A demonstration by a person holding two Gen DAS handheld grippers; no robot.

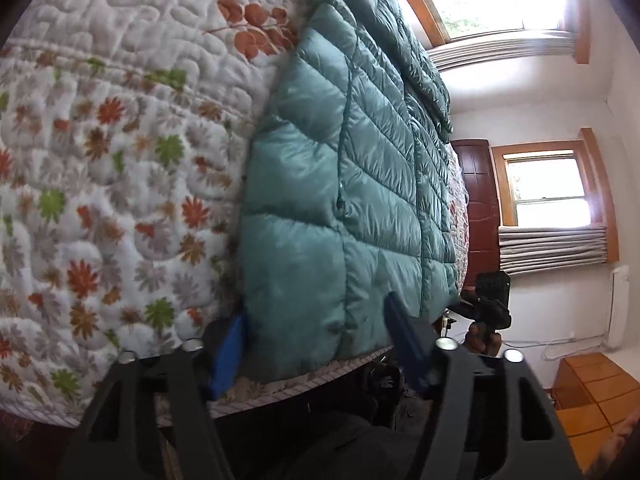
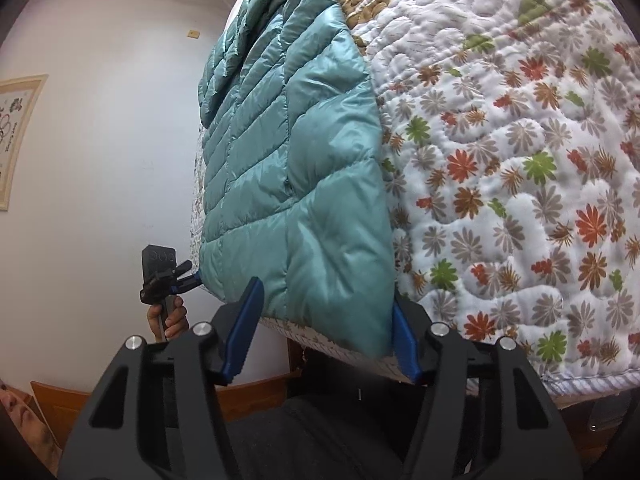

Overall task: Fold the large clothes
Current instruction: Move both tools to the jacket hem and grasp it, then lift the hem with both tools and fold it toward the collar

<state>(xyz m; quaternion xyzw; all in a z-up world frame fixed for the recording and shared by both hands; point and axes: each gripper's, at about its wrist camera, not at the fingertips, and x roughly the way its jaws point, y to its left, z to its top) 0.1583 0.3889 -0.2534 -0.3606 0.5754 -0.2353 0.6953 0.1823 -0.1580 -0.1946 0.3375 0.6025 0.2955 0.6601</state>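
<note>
A teal quilted puffer jacket [image 1: 340, 184] lies flat on a floral quilt [image 1: 104, 168], its hem at the bed's near edge. My left gripper [image 1: 316, 324] is open, its blue fingers [image 1: 230, 346] straddling one hem corner. My right gripper [image 2: 326, 316] is open too, with the other hem corner of the jacket [image 2: 304, 168] between its blue fingers [image 2: 244, 320]. Each wrist view also shows the other tool: the right gripper [image 1: 486, 304] beside the hem, and the left gripper [image 2: 180, 278] with its tips at the jacket's edge, held by a hand [image 2: 170, 316].
The quilt [image 2: 520, 168] covers the bed on both sides of the jacket. Two bright windows [image 1: 544, 188] and a dark wooden door [image 1: 478, 196] stand beyond the bed. A white wall [image 2: 100, 168] with a framed picture [image 2: 14, 136] is opposite. Dark trousers [image 2: 320, 440] fill the foreground.
</note>
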